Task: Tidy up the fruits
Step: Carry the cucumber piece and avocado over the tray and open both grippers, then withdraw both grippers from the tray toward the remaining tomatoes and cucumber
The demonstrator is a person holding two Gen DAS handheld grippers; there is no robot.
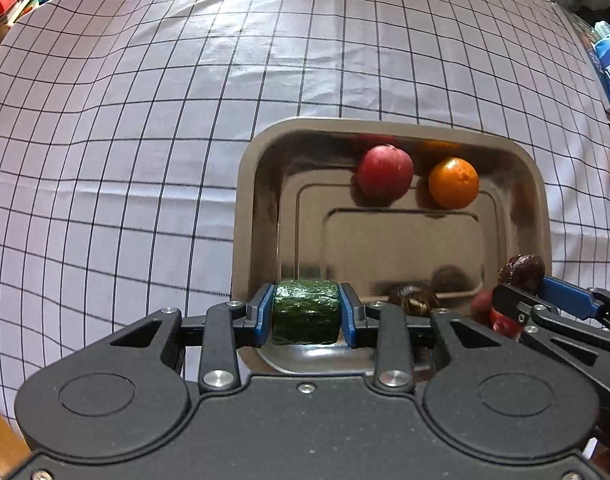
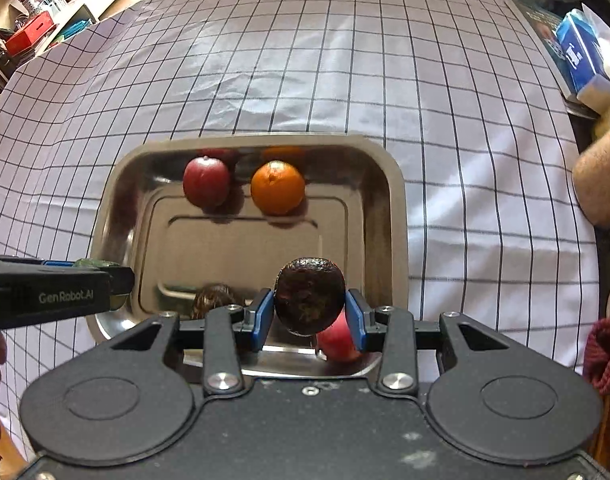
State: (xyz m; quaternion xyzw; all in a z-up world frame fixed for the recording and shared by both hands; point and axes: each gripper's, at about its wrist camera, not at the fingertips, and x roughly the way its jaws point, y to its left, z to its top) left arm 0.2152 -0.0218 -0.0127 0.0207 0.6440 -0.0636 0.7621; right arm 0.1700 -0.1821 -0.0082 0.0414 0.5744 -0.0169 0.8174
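left tongs (image 1: 306, 312) clamped a cucumber piece (image 1: 306, 310), right tongs (image 2: 310, 314) clamped an avocado (image 2: 309, 295), both at lower frame over the steel tray (image 2: 393, 208), apparently for depositing.

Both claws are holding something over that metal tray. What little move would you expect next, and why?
Probably lower and open the left gripper: it holds the cucumber piece just over the tray's near edge, where the floor looks bare. The right gripper holds a dark fruit similarly.

Our left gripper (image 1: 306, 312) has its blue pads clamped on a cucumber piece (image 1: 306, 311); our right gripper (image 2: 310, 314) pinches a dark avocado (image 2: 309, 295), both held side by side.
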